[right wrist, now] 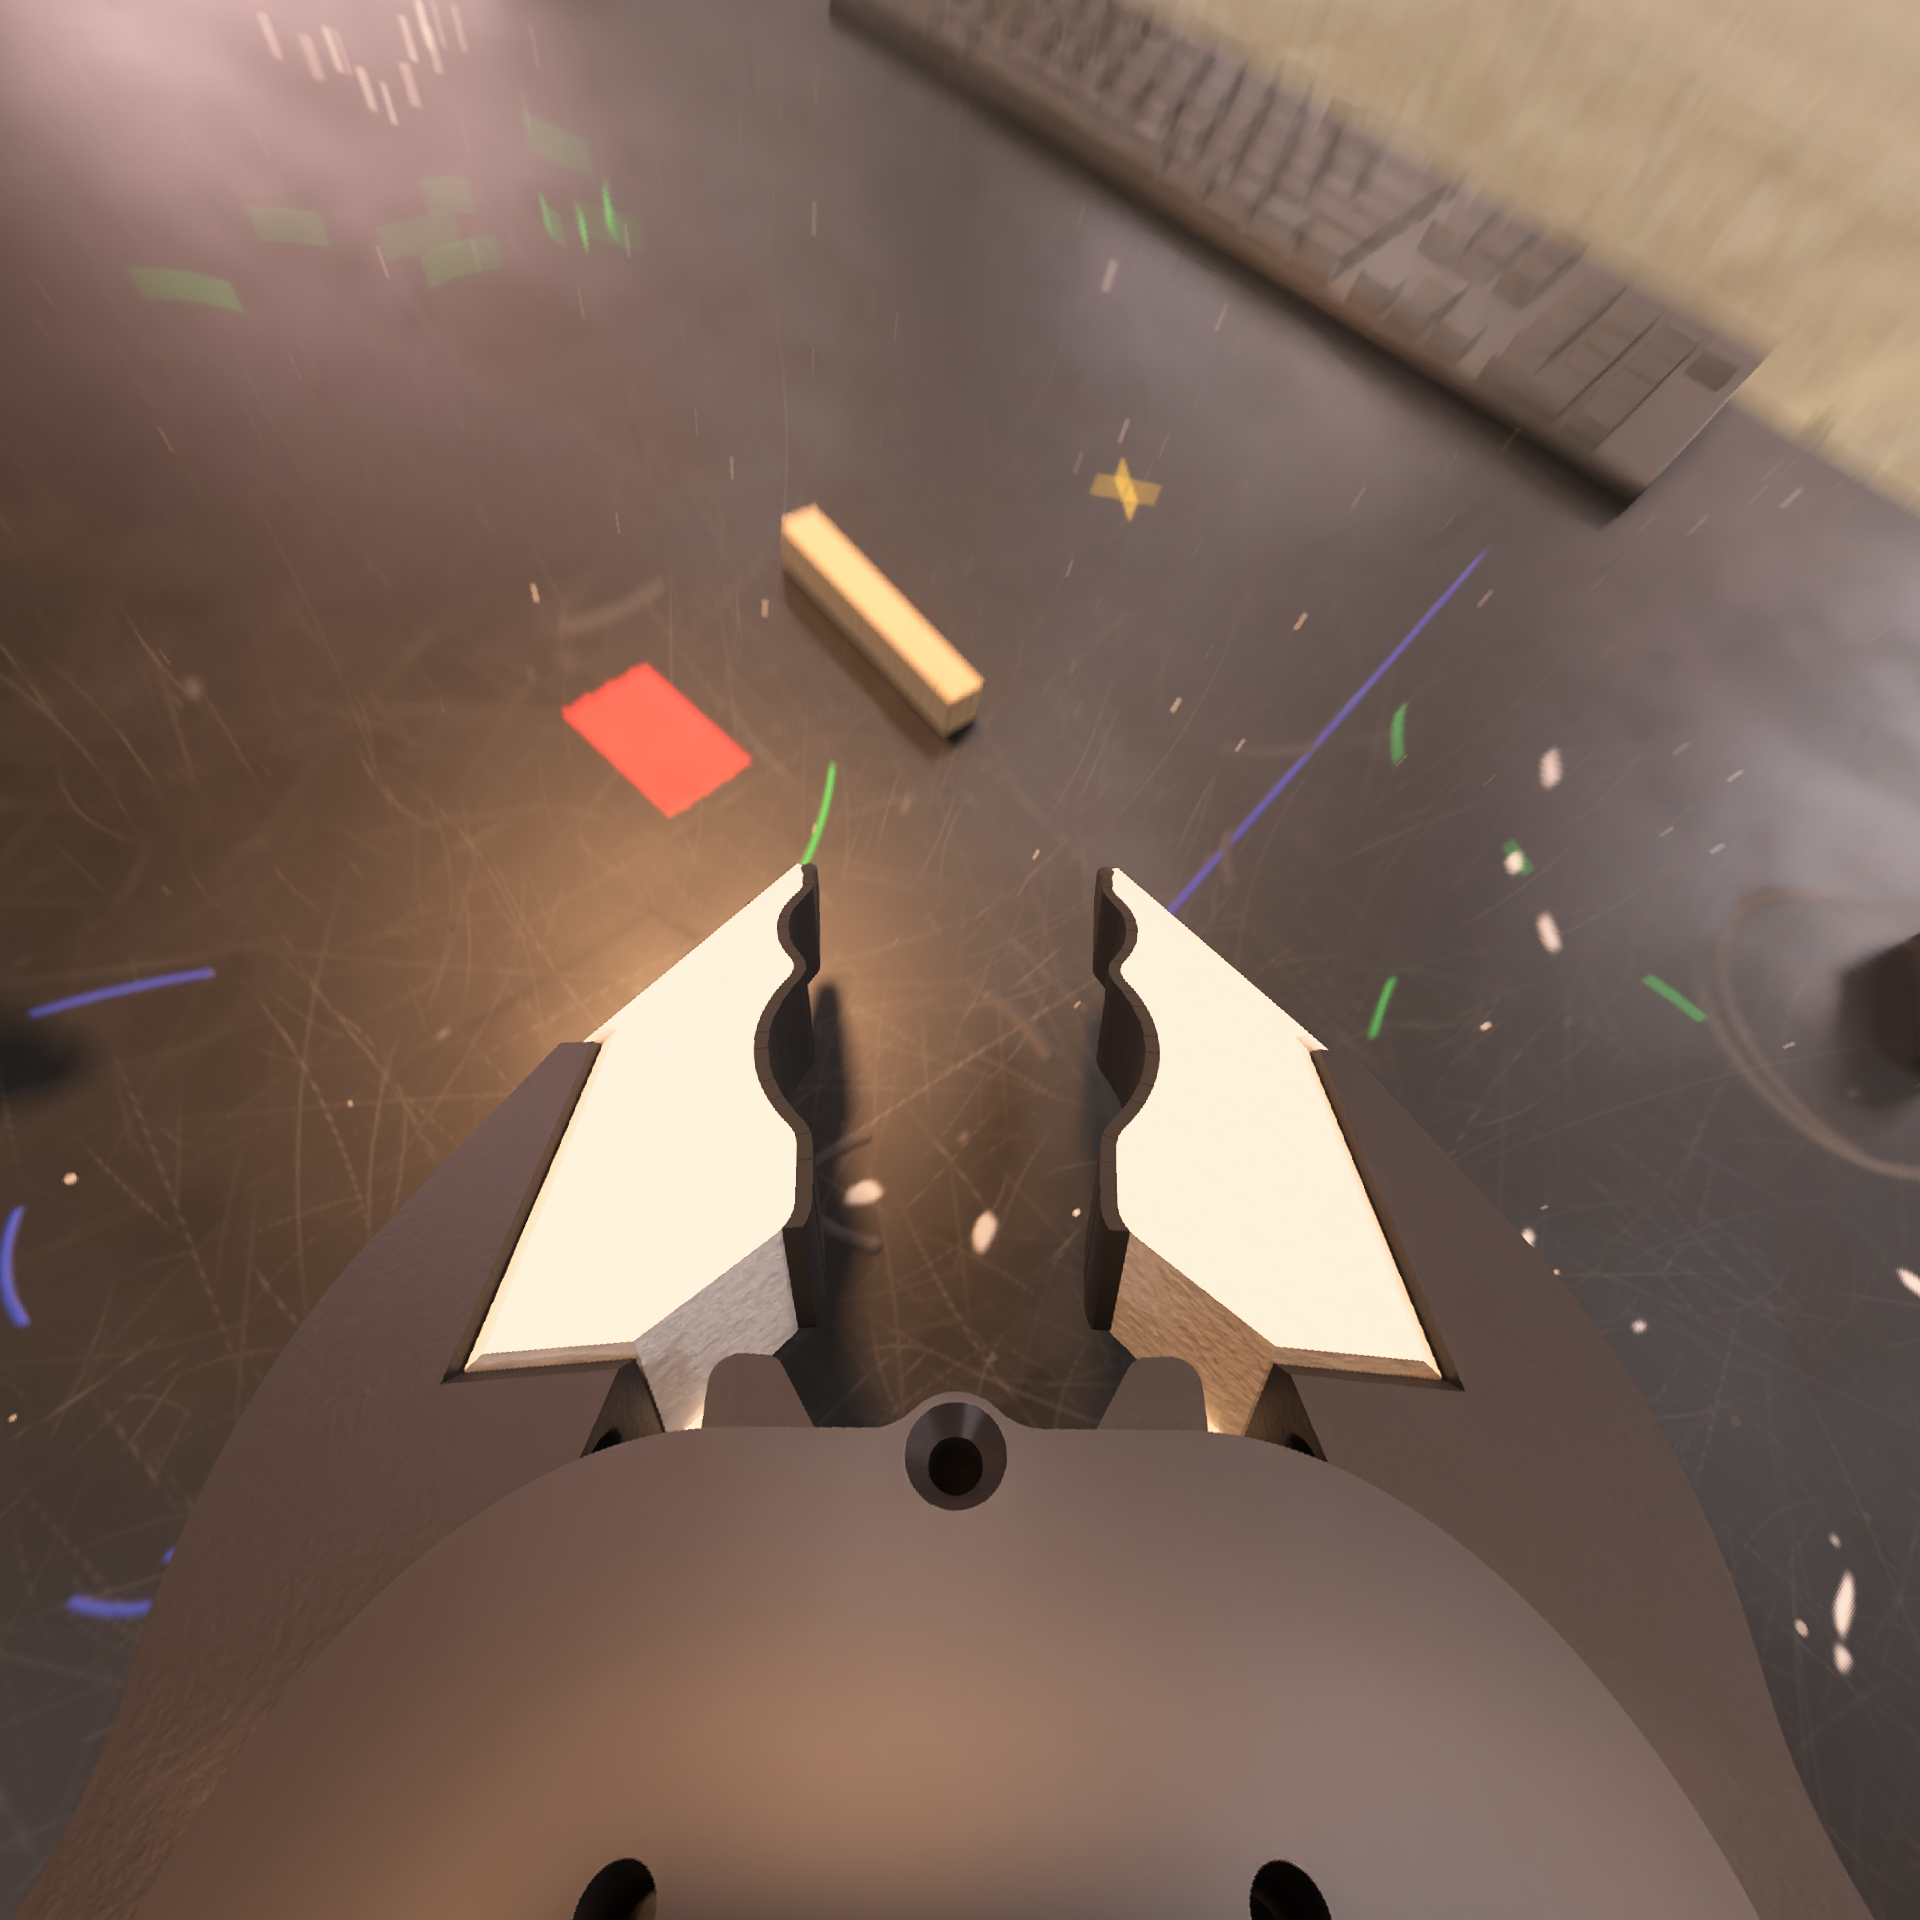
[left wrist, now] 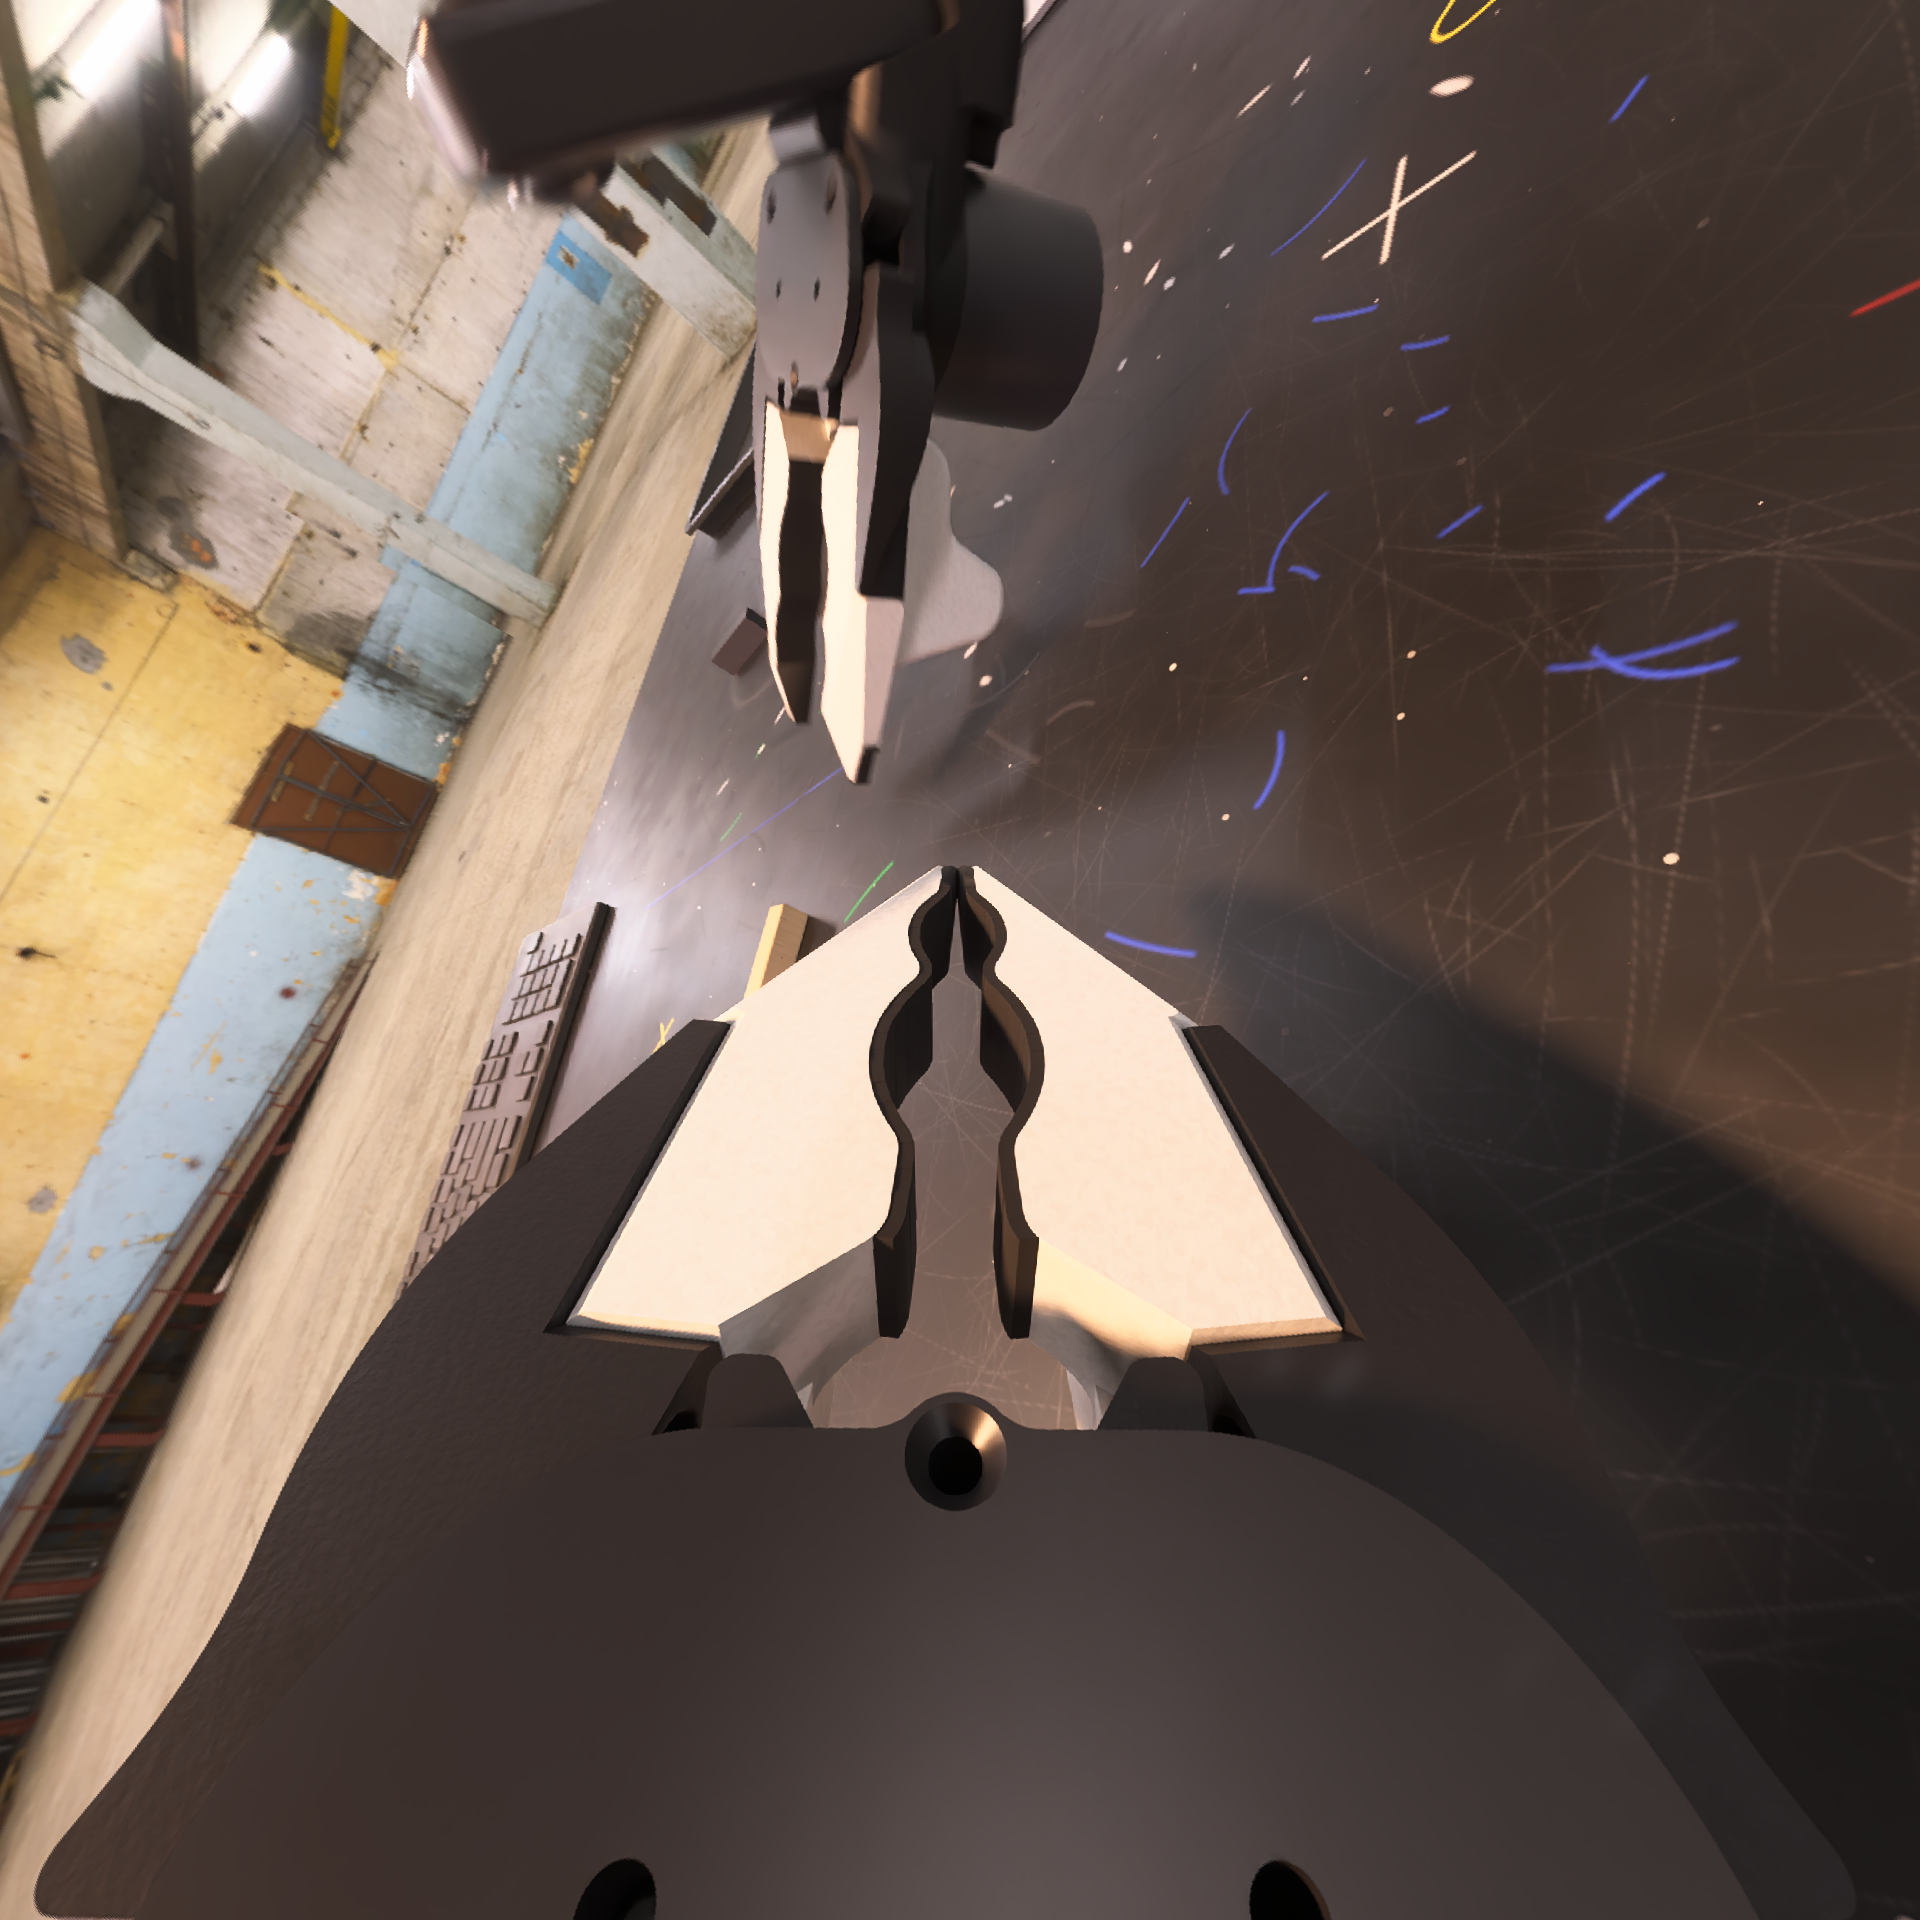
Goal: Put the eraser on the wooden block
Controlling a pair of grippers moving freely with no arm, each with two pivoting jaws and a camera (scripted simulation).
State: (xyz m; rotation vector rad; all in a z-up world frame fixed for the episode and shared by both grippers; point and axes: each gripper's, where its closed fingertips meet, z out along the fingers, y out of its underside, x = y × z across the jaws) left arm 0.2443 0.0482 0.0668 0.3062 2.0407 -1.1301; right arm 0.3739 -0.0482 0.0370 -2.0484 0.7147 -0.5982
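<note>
The wooden block [right wrist: 881, 618], a pale long bar, lies on the dark scratched table [right wrist: 312, 935] ahead of my right gripper [right wrist: 956, 883], which is open and empty above the table. A small dark block [right wrist: 1886, 1013], possibly the eraser, sits at the right edge of that view, cut off. In the left wrist view it [left wrist: 740, 639] lies beside the right gripper [left wrist: 826, 743]. My left gripper [left wrist: 954, 873] is shut and empty. One end of the wooden block [left wrist: 781, 940] shows behind its left finger.
A grey keyboard [right wrist: 1351, 208] lies along the table edge beyond the wooden block; it also shows in the left wrist view [left wrist: 520, 1060]. A flat red rectangle [right wrist: 657, 738] marks the table left of the wooden block. Floor lies past the table edge.
</note>
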